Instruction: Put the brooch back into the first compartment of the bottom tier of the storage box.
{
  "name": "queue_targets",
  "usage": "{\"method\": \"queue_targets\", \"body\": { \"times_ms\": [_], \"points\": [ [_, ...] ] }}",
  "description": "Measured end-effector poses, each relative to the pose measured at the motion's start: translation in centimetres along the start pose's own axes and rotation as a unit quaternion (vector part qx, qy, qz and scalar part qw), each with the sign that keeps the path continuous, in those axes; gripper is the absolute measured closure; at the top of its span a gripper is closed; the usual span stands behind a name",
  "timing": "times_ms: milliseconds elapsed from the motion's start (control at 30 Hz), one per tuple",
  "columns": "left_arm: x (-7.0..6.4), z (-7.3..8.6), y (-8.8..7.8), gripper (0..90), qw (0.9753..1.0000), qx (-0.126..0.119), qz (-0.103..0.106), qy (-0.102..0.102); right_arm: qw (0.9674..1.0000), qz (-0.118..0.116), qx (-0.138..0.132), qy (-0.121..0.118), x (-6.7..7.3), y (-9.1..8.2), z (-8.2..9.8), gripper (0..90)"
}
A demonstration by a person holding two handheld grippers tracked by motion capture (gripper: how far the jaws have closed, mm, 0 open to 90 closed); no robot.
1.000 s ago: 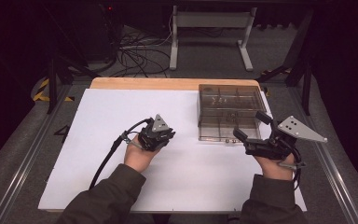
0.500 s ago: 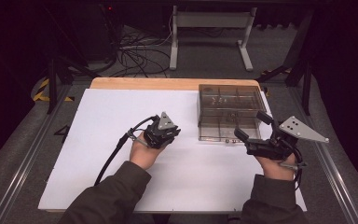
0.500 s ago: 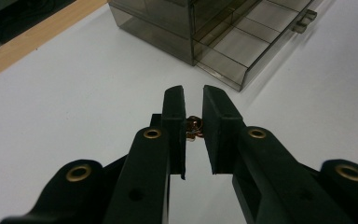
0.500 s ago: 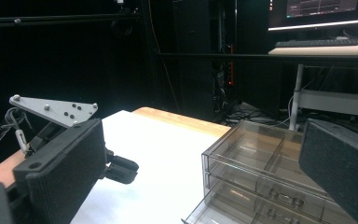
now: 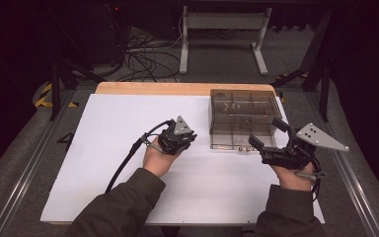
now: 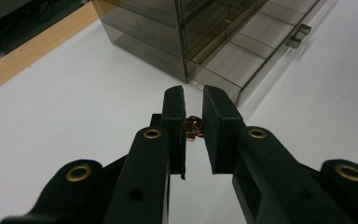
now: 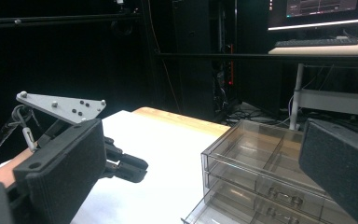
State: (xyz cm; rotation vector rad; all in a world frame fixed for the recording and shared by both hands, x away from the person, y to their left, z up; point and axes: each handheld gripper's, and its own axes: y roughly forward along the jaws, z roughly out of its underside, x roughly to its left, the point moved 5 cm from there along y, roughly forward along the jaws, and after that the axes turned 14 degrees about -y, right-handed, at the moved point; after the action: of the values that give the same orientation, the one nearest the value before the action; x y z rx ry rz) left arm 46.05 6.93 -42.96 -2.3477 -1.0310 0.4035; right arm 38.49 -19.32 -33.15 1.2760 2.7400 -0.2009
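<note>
table [image 5: 103,163]: white matte sheet laid over a wooden top, light wood strip seen at the 12 o'clock edge.
drawer box [image 5: 242,118]: smoky clear plastic, boxy, divided into compartments, set at the 1 o'clock part of the sheet; bottom drawer pulled out, small knob handle [image 6: 299,35] seen in the left gripper view.
right gripper [image 5: 266,134]: black, rigid, grey three-cornered plate on top; jaws spread wide, nothing between them; held just at 5 o'clock of the box, textured flat pads [image 7: 65,168] seen in the right gripper view.
left gripper [image 6: 193,126]: black, angular, brass rivets on the arms; jaws drawn close with a narrow gap, pinching a small thing; held near the sheet's middle, at 9 o'clock of the box.
small metal piece [image 6: 194,127]: coppery-gold, shiny, rounded, tiny; sat between the two pads near their tips, above the sheet, just at 6 o'clock of the open drawer's front corner in the left gripper view; exact shape cannot be told.
</note>
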Motion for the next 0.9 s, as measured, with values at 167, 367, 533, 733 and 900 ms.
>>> {"method": "queue_targets", "body": {
  "times_ms": [167, 367, 533, 733, 900],
  "points": [
    [-0.4, -0.5, 0.3, 79.8, 1.0, -0.003, 0.002, 0.002, 1.0, -0.001, 0.0, 0.0, 0.0, 0.0, 0.0, 1.4],
    [-0.9, -1.0, 0.7, 79.8, 0.9999, -0.005, 0.008, 0.007, 1.0, 0.0, -0.001, 0.001, 0.0, 0.0, 0.0, 1.4],
    [-1.3, -1.3, 1.2, 79.8, 0.9999, -0.01, 0.01, 0.005, 1.0, -0.001, 0.0, 0.0, -0.1, -0.1, 0.1, 1.4],
    [-1.5, -1.4, 1.7, 79.8, 0.9998, -0.012, 0.011, 0.007, 1.0, 0.001, -0.003, 0.003, -0.2, -0.2, 0.0, 1.4],
    [-1.8, -1.7, 2.1, 79.8, 0.9997, -0.013, 0.016, 0.009, 1.0, 0.001, -0.004, 0.002, -0.3, -0.2, 0.0, 1.4]
  ]
}}
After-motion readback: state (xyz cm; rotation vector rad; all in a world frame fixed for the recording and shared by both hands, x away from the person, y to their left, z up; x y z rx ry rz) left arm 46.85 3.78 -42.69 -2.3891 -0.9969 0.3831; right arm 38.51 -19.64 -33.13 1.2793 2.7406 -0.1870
